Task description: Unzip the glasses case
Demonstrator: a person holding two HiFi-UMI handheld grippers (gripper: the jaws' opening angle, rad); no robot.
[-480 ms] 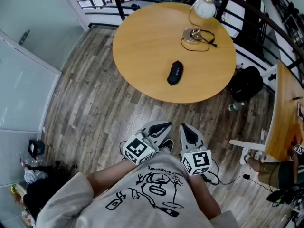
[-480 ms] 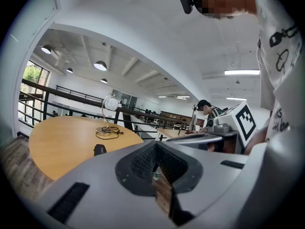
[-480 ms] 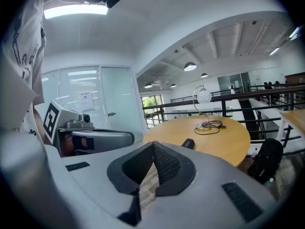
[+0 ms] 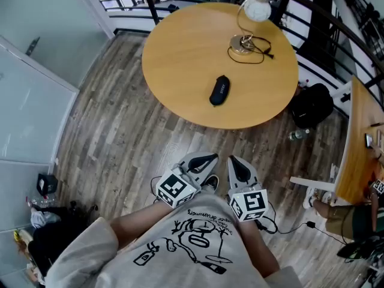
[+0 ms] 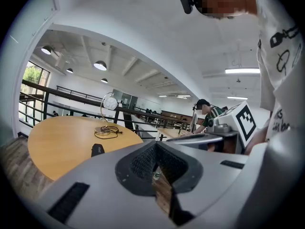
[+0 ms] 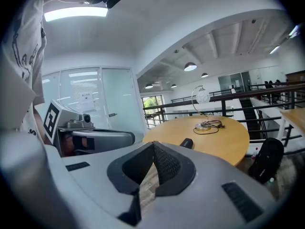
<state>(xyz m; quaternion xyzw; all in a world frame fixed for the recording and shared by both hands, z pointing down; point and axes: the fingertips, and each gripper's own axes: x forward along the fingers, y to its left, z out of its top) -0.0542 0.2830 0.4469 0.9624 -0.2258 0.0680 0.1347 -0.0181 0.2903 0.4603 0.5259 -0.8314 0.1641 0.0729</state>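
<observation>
The glasses case [image 4: 219, 90] is small, black and long. It lies flat on the round table [image 4: 174, 53], a little way from the lamp [image 4: 249, 23], on the side of the lamp that is closer to the person. Nothing touches it. It looks light, so I think it will slide if you pull the zip and nothing holds it down. Its shell looks smooth and a bit hard, so it may slip. A good plan is for one claw to hold the middle of the case and the other to pinch the little zip tab. I cannot see the tab from here. The left claw [image 4: 203, 159] and the right claw [image 4: 237, 164] are both closed and hold nothing. They are far from the lamp, off the table, by the person's shirt.
</observation>
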